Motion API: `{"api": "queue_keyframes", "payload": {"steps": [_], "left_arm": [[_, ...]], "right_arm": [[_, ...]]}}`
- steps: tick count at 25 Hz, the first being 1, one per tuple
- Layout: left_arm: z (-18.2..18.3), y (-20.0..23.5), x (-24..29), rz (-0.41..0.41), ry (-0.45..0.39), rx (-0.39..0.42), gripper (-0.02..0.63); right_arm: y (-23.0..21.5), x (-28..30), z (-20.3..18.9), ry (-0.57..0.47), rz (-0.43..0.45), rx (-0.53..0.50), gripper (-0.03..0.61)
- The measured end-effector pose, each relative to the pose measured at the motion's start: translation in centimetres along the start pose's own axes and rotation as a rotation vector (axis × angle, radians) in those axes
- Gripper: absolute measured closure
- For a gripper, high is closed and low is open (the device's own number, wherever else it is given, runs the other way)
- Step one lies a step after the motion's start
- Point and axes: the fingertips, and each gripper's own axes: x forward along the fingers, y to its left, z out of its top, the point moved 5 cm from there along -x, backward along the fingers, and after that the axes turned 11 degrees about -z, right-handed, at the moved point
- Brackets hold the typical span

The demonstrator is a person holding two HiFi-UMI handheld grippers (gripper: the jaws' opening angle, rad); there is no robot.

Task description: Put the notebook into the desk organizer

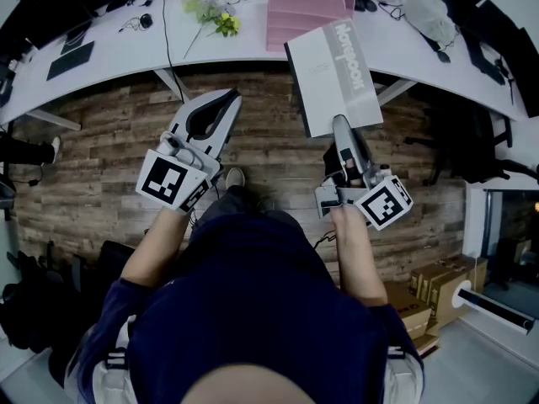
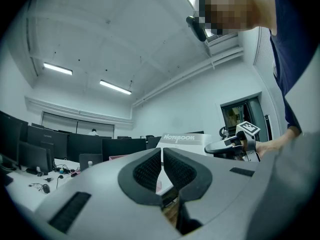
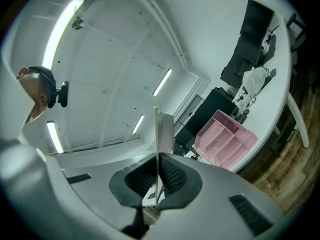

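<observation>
Notebook (image 1: 333, 78) sits clamped by its near edge between the jaws of the right gripper (image 1: 341, 123), held in the air over the wooden floor (image 1: 101, 158). To its left the left gripper (image 1: 232, 98) hovers, jaws together and empty. Farther off, the pink desk organizer (image 1: 307, 7) stands on the white desk (image 1: 109, 53).

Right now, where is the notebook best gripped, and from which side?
At its near short edge, coming from the person's side, as the right gripper does. The notebook is thin and flat, so the jaws pinch it easily, and its far end points toward the pink desk organizer.
</observation>
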Motion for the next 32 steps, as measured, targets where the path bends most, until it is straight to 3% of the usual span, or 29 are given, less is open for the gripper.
{"api": "queue_keyframes", "payload": {"steps": [16,32], "left_arm": [[-1.2,3.9,4.0,-0.002,-0.015,-0.014,0.575],[-4.1,13.2,7.8,-0.02,0.01,-0.065,0.575]], "right_arm": [[-2.9,4.0,1.8,0.005,-0.012,-0.01,0.566],[-6.1,13.2,1.4,0.033,-0.067,0.01,0.566]]}}
